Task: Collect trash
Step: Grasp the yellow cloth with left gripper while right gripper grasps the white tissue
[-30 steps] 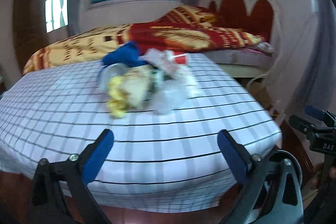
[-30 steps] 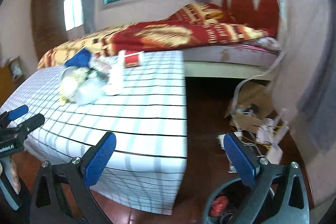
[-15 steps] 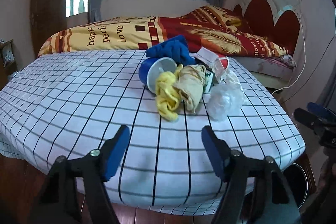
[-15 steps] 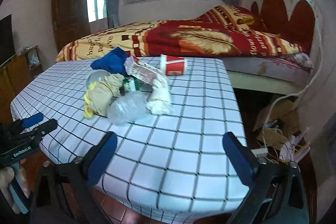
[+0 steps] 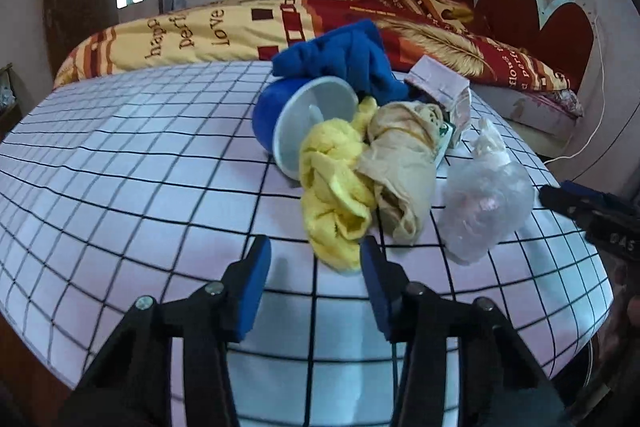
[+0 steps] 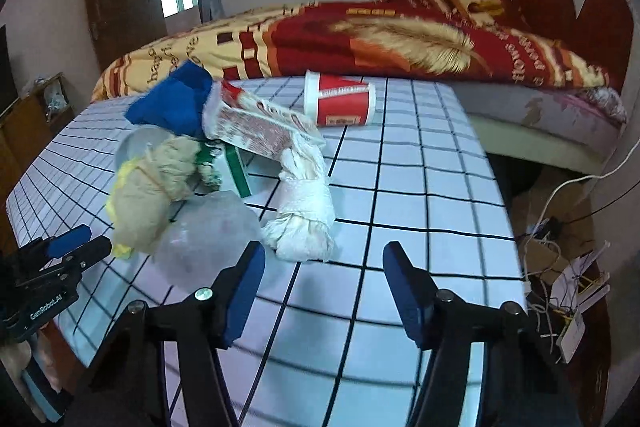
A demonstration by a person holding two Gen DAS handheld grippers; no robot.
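Behind the checked bench [image 5: 120,187] stands a bed [image 6: 400,39]. Trash sits heaped mid-bench: blue cup [image 5: 272,115], yellow rag [image 5: 336,195], tan wad [image 5: 404,163], clear bag [image 5: 484,211], white bundle [image 6: 304,211], red cup [image 6: 340,99]. The left hand-held gripper [image 5: 316,279] has been closing, nothing between its pads, just short of the yellow rag. The right hand-held gripper [image 6: 324,287], also closing, is empty near the white bundle.

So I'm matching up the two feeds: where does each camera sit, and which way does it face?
Left wrist: on the left gripper, looking down along its fingers at the yellow cloth; the right gripper shows at the picture's right edge.
Right wrist: on the right gripper, facing the white rag; the left gripper shows at the left edge.
Shared: checked table, clear bag, bed.
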